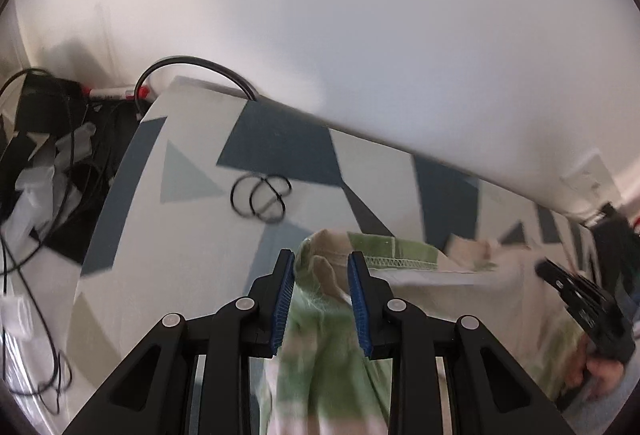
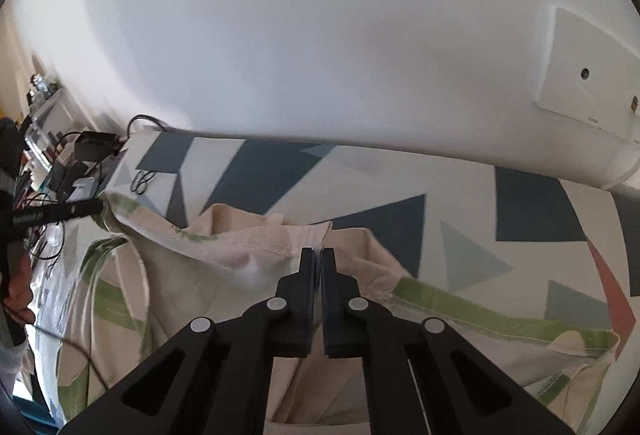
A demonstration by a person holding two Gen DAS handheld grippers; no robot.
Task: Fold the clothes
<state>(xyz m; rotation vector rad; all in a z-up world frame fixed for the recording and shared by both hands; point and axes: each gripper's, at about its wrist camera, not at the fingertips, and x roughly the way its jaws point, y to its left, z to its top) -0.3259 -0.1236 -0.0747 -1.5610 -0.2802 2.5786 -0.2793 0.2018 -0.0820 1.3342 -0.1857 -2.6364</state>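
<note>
While the right tool (image 2: 318,255) pinches the garment (image 2: 240,251) hem tight, the left tool (image 1: 322,263) clasps bunched cloth.

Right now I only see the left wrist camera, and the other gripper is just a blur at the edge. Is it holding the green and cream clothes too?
Observer: Yes. In the right wrist view the right gripper is shut on a cream edge of the garment.
Operator: Is it lying flat over there?
Observer: No. It is rumpled, and a green hem runs off to the right over the patterned cover.
Operator: Anything else on that side?
Observer: A white panel is fixed to the wall above the cover.
</note>
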